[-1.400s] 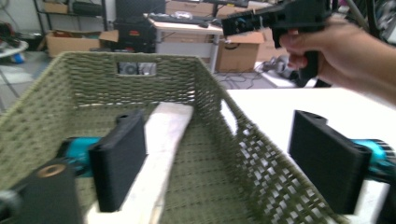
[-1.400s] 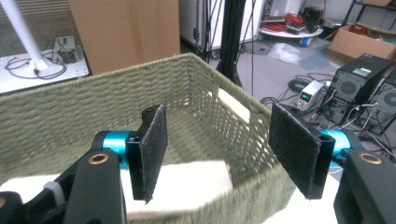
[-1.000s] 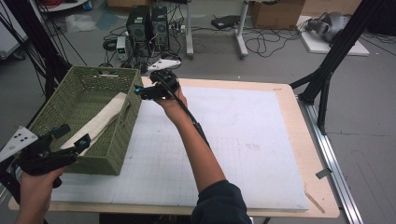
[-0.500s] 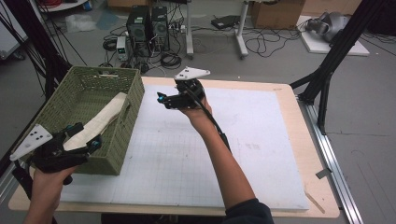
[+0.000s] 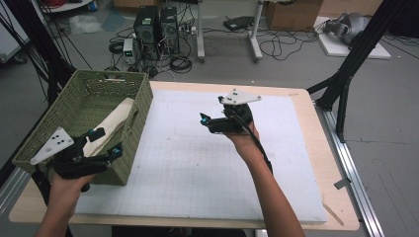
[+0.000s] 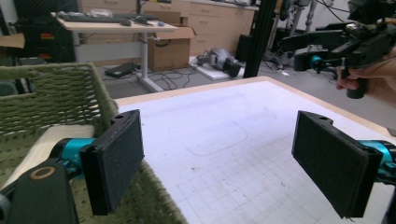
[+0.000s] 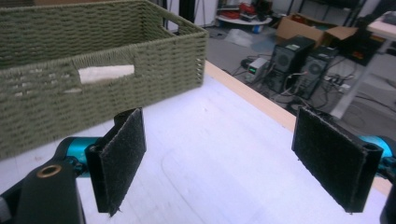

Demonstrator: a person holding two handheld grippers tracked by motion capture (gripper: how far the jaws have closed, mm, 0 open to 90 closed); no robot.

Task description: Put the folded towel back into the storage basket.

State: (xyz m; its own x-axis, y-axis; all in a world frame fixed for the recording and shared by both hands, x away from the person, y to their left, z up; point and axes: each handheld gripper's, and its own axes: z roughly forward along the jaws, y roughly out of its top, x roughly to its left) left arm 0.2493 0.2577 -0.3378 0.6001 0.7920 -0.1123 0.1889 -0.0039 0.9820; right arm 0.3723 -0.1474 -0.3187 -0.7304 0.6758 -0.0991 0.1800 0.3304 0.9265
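Note:
A green woven basket (image 5: 141, 106) stands on the left of the white mat (image 5: 197, 168), and a folded cream cloth (image 5: 116, 121) lies inside it. My left gripper (image 5: 107, 141) hovers over the basket's near right corner, open and empty; in the left gripper view its pads (image 6: 116, 163) stand wide apart above the basket rim (image 6: 56, 98) and the cloth (image 6: 39, 144). Above the middle of the mat my right gripper (image 5: 205, 121) is held open, pointing left toward the basket (image 7: 93, 60). Nothing sits between its pads (image 7: 334, 156). The cloth (image 7: 105, 73) shows through the basket's handle slot.
The mat covers a wooden table (image 5: 328, 163) with a bare strip along its right edge. Beyond the far edge, computer towers (image 5: 158, 24) and cables lie on the floor. A black frame leg (image 5: 346, 74) stands at the back right corner.
My right gripper has drawn away from the basket's far right rim, moving right and nearer over the mat. My left gripper has shifted right to the basket's near corner.

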